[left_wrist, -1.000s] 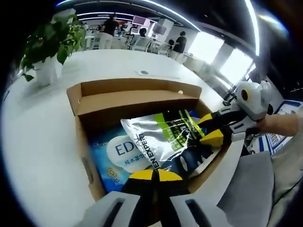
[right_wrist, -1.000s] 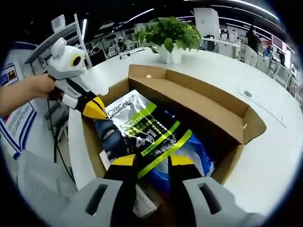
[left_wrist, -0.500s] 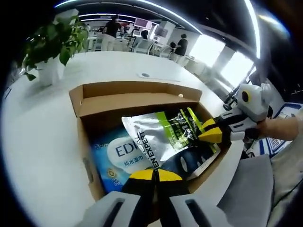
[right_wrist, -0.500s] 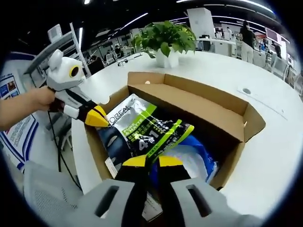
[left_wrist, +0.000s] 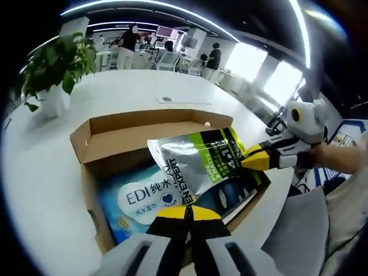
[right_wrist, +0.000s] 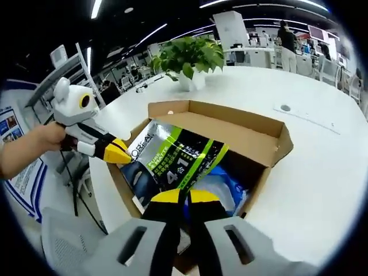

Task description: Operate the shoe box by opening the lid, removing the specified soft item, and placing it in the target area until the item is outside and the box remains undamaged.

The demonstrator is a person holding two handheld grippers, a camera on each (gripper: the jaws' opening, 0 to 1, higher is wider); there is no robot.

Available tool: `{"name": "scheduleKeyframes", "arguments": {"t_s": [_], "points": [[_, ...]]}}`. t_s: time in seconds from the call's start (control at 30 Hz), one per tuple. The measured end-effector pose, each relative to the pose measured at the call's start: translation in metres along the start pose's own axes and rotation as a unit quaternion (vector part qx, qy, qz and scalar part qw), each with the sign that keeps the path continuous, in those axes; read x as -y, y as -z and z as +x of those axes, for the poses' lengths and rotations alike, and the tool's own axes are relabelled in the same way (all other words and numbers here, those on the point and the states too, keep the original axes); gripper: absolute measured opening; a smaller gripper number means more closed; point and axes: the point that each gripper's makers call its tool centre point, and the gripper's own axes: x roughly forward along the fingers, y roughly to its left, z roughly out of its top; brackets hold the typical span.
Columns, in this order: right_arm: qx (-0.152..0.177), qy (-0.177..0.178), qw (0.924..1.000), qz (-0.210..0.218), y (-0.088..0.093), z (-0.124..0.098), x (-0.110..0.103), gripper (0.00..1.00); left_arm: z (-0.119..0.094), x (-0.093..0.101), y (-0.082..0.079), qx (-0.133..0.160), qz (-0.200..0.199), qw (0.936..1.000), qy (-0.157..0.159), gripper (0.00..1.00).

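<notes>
**Silver pouch rises out of open shoe box**

Glossy silver foil, banded in lime green and black, catches the office light as the soft pouch (left_wrist: 198,161) lifts above the brown cardboard shoe box (left_wrist: 86,172), whose lid flap already stands folded back. A second ago the pouch lay lower, its near end among the box's other contents; now it tilts up over the box's near wall, most of its crinkled face clear of the rim. The left gripper (left_wrist: 188,214), its yellow-tipped jaws pressed together, pinches the pouch's near edge, while the right gripper (right_wrist: 179,197) does the same at the adjoining edge, jaws likewise shut on the foil. Each tool shows in the other's view, gripping at the pouch's side.

The lift suggests removal is well under way: the pouch hangs over the box rather than resting in it, though it has yet to be carried to any target spot on the white table (right_wrist: 322,172) beside the box. The corrugated walls look square and untorn. Left inside the box, beneath the pouch, lies a blue-and-white soft pack of wipes (left_wrist: 144,198), smooth and pillowy. A potted green plant (right_wrist: 187,57) stands on the table beyond the box's far flap.
</notes>
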Motion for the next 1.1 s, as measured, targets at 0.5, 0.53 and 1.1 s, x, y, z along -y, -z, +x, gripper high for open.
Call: {"name": "scheduleKeyframes", "arguments": {"t_s": [0.5,0.53,1.1], "points": [[0.02,0.037,0.998,0.048,0.003,-0.048,0.038,0.0,0.029,0.05,-0.021,0.003,0.008,0.9997,0.024,0.0],[0.019,0.039,0.9979,0.049,0.003,-0.05,0.041,0.0,0.03,0.051,-0.021,0.002,0.008,0.9997,0.024,0.0],[0.007,0.08,0.9945,0.068,0.019,-0.089,0.1,0.0,0.076,0.094,-0.047,-0.001,0.01,0.9984,0.055,0.0]]}}
